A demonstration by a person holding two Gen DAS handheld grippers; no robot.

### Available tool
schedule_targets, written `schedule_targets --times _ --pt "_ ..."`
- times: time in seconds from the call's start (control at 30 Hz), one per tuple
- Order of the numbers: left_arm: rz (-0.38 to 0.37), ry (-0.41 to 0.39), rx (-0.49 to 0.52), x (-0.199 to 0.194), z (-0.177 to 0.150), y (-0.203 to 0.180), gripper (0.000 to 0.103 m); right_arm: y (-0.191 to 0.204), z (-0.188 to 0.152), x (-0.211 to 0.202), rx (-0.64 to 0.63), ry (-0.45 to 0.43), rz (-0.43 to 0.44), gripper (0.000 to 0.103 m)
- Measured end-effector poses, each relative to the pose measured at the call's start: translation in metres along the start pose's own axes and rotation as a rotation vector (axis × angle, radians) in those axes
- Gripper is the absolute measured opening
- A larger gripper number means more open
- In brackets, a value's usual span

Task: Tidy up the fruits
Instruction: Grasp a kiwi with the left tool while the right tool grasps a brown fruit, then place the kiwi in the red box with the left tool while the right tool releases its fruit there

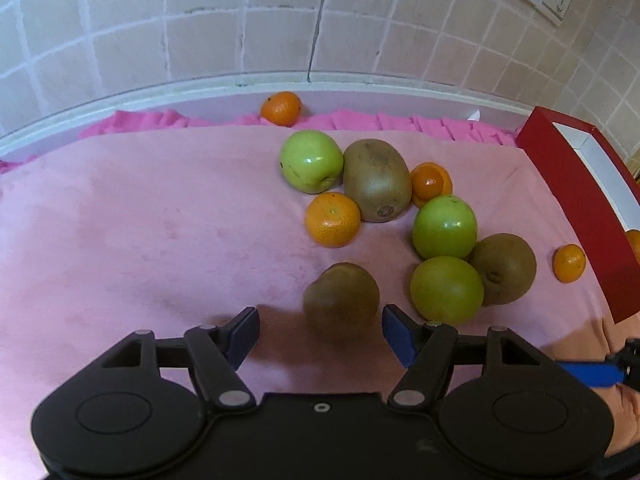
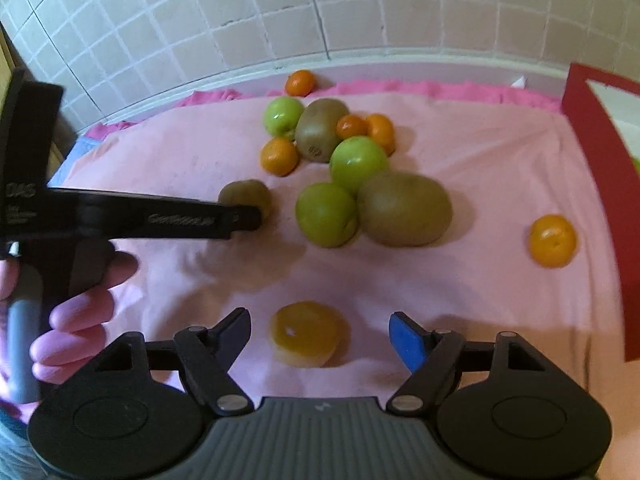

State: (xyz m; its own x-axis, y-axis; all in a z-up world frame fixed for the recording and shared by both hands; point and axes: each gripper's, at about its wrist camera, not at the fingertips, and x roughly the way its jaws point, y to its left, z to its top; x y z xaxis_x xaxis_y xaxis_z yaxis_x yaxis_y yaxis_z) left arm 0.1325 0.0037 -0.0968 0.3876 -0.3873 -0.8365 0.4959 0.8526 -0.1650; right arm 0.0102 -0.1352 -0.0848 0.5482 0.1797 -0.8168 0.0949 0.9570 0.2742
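Fruit lies on a pink cloth (image 1: 160, 220). My left gripper (image 1: 320, 332) is open and straddles a brown kiwi (image 1: 341, 300) without its pads touching it. Beyond lie green apples (image 1: 311, 161), further kiwis (image 1: 377, 180) and oranges (image 1: 332, 219). My right gripper (image 2: 320, 334) is open too, with a small orange (image 2: 309, 332) lying between its pads, clear of both. From the right wrist, the left gripper (image 2: 252, 216) reaches in from the left, down by the same kiwi (image 2: 245, 196), with a hand (image 2: 76, 320) on its grip.
A red box (image 1: 560, 184) with a white inside stands at the cloth's right edge (image 2: 600, 184). One orange (image 1: 569, 263) lies beside it, another (image 1: 281, 108) at the back by the tiled wall (image 1: 240, 20). The cloth's left half is bare.
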Motion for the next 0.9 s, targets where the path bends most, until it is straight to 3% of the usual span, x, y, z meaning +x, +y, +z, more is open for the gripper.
schedule_targets --times 0.3,0.5,0.57,0.67,0.7,0.9 --pt "0.018 -0.008 0.015 0.008 0.005 -0.004 0.08 0.009 -0.001 0.022 -0.031 0.032 -0.017 0.076" --pt "0.027 -0.014 0.029 0.011 0.005 -0.006 0.08 0.007 -0.002 0.031 -0.025 0.048 -0.009 0.067" --pt "0.04 -0.019 0.049 0.011 0.004 -0.01 0.08 0.006 -0.002 0.033 -0.025 0.05 -0.01 0.059" --pt "0.061 -0.022 0.079 0.01 0.003 -0.014 0.064 0.007 -0.001 0.033 -0.03 0.046 -0.005 0.045" --pt "0.052 -0.028 0.087 0.008 0.002 -0.016 0.05 0.008 -0.001 0.032 -0.031 0.042 0.002 0.044" --pt "0.049 -0.057 0.129 -0.003 0.006 -0.025 0.048 0.008 -0.003 0.017 -0.046 -0.008 -0.023 0.043"
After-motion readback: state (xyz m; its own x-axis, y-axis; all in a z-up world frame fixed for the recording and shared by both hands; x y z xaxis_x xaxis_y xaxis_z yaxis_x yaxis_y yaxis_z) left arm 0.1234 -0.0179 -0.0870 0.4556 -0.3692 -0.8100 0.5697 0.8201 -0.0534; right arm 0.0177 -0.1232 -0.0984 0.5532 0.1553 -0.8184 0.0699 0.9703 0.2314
